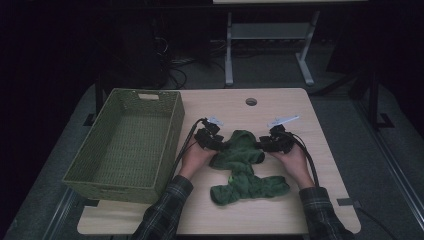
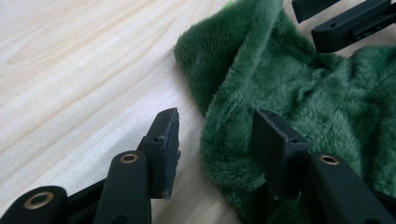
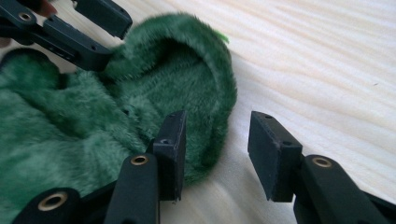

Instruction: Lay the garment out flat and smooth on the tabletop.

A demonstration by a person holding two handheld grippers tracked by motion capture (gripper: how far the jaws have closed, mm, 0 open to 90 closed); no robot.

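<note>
Green fleece cloth [image 1: 243,165] lies crumpled on the wooden table [image 1: 280,107], middle of the top toward the near edge — one lobe bunched up between the two grippers, a second lobe spread closer to the near edge. Left gripper [image 1: 216,144] sits at the cloth's left side, right gripper [image 1: 265,144] at its right side, both low over the table, pointing inward at each other.

Left gripper view: jaws apart, cloth [image 2: 289,88] edge lies in the gap, one pad against the fleece, the other pad clear over bare wood — not clamped. Right gripper [image 2: 345,21] visible across the cloth.

Right gripper view: jaws apart too — one pad at the fleece [image 3: 140,93] rim, the other over bare wood, no pinch. Left gripper [image 3: 74,32] shows at the far side.

Green woven basket [image 1: 165,107] stands at the table's left edge, well apart from the cloth. A pale label on its far wall — too small to read. No readable writing or brand marks elsewhere.
</note>
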